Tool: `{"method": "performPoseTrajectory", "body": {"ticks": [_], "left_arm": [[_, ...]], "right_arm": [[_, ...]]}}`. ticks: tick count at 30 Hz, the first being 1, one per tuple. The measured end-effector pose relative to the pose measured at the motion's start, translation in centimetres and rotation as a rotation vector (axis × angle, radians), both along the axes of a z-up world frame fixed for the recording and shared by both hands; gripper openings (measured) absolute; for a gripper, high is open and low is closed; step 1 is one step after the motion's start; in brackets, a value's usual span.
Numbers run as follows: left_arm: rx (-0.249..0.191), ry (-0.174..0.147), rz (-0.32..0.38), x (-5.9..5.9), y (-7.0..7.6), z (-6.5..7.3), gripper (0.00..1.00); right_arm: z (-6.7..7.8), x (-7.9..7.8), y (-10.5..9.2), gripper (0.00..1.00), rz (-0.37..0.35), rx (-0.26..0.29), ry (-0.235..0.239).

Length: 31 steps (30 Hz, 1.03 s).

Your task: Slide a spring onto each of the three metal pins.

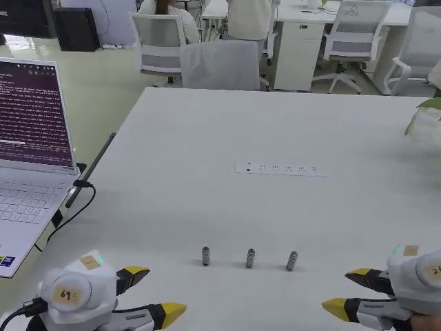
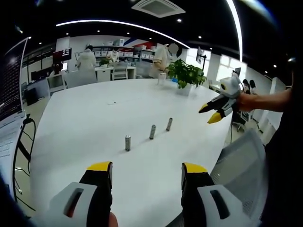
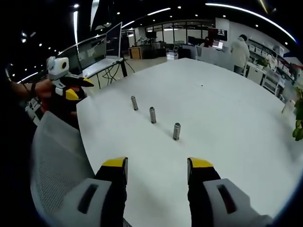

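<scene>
Standing in a short row near the front edge of the white surface [image 1: 275, 124], the left-hand spring [image 1: 205, 256], the middle spring [image 1: 250, 258] and the right-hand spring [image 1: 291, 261] are upright and apart from one another. That suggests each already sits over one of the pins, though the pins themselves are too small to make out inside the coils. The left gripper [image 1: 157, 291] hangs low at the near left, its yellow-tipped jaws spread with nothing between them. The right gripper [image 1: 343, 290] mirrors it at the near right, jaws likewise spread and empty, and both are well apart from the row. On this reading the threading looks done or close to it, so the step in hand is probably a check of seating. The right-hand spring seems to lean a little in the head view, so it would be the one to test. The person would do well to bring the right gripper in from above on the open outer side, close the jaws lightly around the upper coils so they do not crush, line the spring up with its pin, and ease it straight down. A sideways push risks tipping it or knocking its neighbour, the middle spring. A laptop [image 1: 27, 138] stands at the far left and a power strip [image 1: 279, 169] lies further back, both clear of the work.
</scene>
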State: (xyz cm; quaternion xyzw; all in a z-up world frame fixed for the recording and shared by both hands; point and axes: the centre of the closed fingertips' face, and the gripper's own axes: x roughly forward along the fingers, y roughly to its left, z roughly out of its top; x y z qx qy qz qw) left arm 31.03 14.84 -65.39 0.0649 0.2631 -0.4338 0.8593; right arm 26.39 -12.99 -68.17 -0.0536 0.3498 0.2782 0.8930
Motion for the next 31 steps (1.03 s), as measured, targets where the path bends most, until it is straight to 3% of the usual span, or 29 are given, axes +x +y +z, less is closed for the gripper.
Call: {"method": "performPoseTrajectory", "body": {"ticks": [14,24,31], "left_arm": [[-0.008,0.003,0.018,-0.1,0.1,0.3,0.55],[-0.022,0.0,0.03,-0.1,0.2,0.6,0.56],[-0.025,0.007,0.024,-0.3,0.1,0.5,0.57]], "right_arm": [[0.5,-2.1,1.8,0.6,-0.01,0.049,-0.001],[1.1,-2.9,2.0,0.66,-0.033,0.068,-0.021],[0.6,-3.6,1.9,0.67,-0.031,0.061,0.001]]}}
